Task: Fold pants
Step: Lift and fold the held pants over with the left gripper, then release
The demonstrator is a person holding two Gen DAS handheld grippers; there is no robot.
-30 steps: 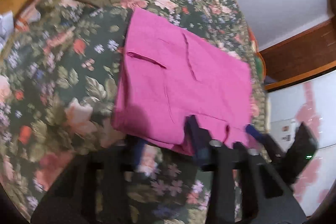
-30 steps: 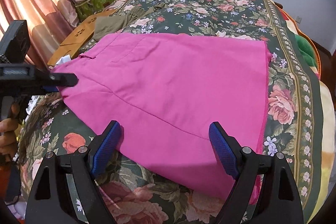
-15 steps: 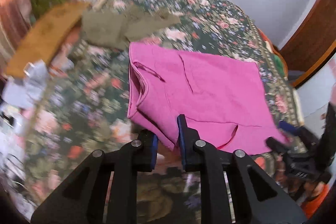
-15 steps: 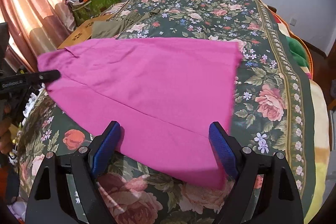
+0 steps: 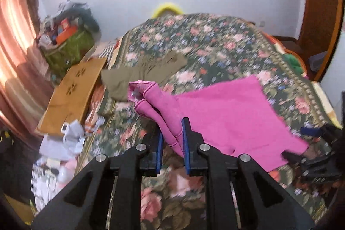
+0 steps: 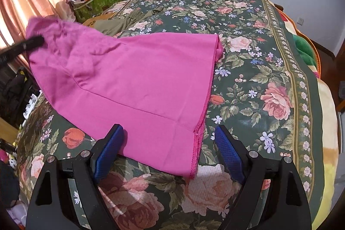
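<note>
Near the bed's (image 6: pixel 248 21) left edge, left gripper (image 5: pixel 171 139) pinches pink pants' (image 6: pixel 138 79) waist; right gripper's (image 6: pixel 168 154) jaws spread; folding barely begun.

Pants (image 6: pixel 133 83) lie spread on the bed (image 6: pixel 269 70), one end lifted off it at the left, pinched in the left hand-held gripper (image 5: pixel 171 139). Right hand-held gripper (image 6: pixel 168 154) stands at the near edge, straddling the pants' near corner. A second garment (image 5: pixel 142 70) lies behind the pants. A board (image 5: pixel 73 92) and a filled bag (image 6: pixel 97 1) stand left of the bed
</note>
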